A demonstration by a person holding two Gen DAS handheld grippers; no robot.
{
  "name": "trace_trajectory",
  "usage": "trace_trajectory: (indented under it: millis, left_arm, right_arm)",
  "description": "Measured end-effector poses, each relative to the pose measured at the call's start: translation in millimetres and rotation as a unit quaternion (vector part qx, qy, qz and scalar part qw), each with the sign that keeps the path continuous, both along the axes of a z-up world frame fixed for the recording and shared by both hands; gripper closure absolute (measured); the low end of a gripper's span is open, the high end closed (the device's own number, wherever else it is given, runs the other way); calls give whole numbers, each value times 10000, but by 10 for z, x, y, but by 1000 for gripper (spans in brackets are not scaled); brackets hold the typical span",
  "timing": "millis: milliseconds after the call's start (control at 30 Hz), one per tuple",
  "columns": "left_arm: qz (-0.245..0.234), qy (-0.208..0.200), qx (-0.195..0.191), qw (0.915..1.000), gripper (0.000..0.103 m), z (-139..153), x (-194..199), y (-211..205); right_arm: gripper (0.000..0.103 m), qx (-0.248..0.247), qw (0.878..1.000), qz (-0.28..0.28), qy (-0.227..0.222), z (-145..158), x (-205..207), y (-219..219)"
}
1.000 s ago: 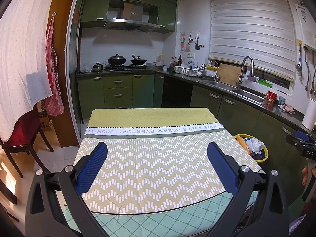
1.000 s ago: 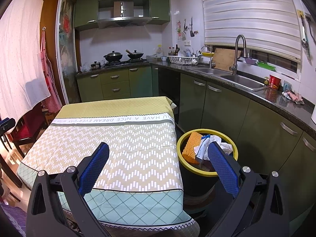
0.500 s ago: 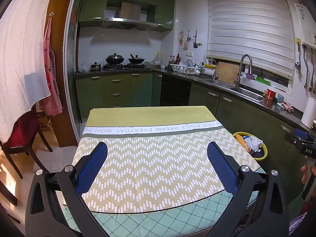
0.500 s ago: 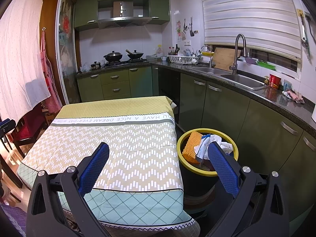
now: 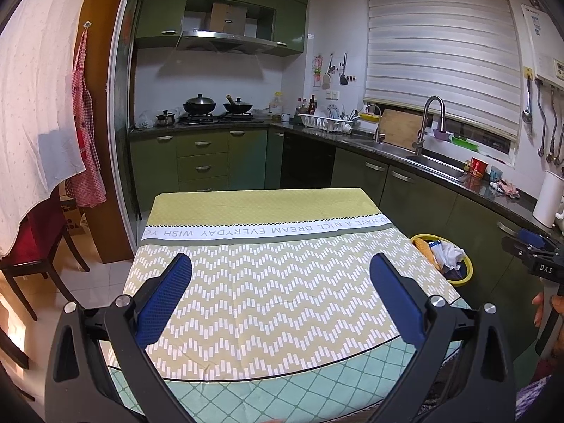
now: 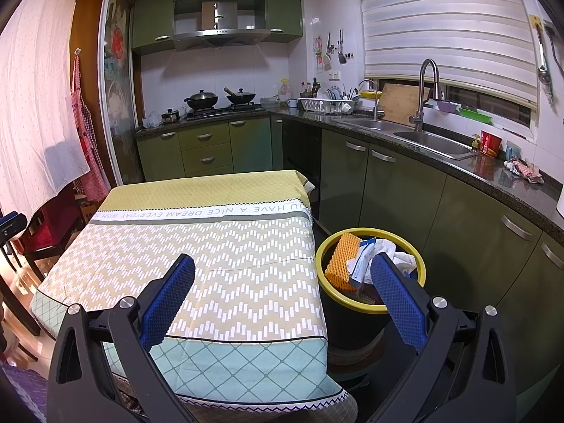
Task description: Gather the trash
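Beside the table's right edge, on the floor in front of the green cabinets, stands the trash bin (image 6: 370, 303), a dark bucket with a yellow rim. It already holds an orange sponge (image 6: 340, 262) leaning against its near-left wall, a crumpled white tissue (image 6: 391, 252) toward the middle and right, and a blue-and-white wrapper (image 6: 361, 261) standing between them. Over the table, the patterned tablecloth (image 5: 275, 303) shows no loose trash in either view, so by the look of it the collecting is finished or nearly so.

Both tongs are spread wide and carry nothing. The left gripper (image 5: 278, 285) hangs above the near middle of the table. The right gripper (image 6: 282, 287) sits over the table's near right corner, its right finger overlapping the bin's mouth in the picture; whether it touches the rim cannot be told.

As a judgement, everything in the bin would handle as light and yielding. The sponge is soft and springy with a rough face, so a pinch across its flat sides should hold well. The tissue would collapse under the pads and wants a deep bite into the bunched part. The wrapper looks thin and slick and may slide, so its upper edge is the likeliest hold.
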State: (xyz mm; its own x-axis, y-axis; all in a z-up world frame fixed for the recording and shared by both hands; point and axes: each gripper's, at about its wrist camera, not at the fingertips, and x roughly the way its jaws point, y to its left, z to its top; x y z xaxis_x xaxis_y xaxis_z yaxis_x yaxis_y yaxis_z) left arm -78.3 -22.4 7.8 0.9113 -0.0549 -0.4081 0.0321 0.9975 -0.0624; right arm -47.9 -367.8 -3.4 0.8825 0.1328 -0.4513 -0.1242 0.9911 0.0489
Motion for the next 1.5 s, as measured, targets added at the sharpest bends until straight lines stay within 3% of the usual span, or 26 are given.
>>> trace_trajectory:
  millis: [1133, 1500]
  left_arm:
    - [-165, 90, -86, 9998, 7, -72, 134, 48]
    - [-183, 347, -133, 9991, 7, -91, 336, 89]
  right_arm:
    - [5, 4, 10000, -21, 67, -101, 27, 23]
    - [5, 8, 9998, -24, 207, -169, 117, 35]
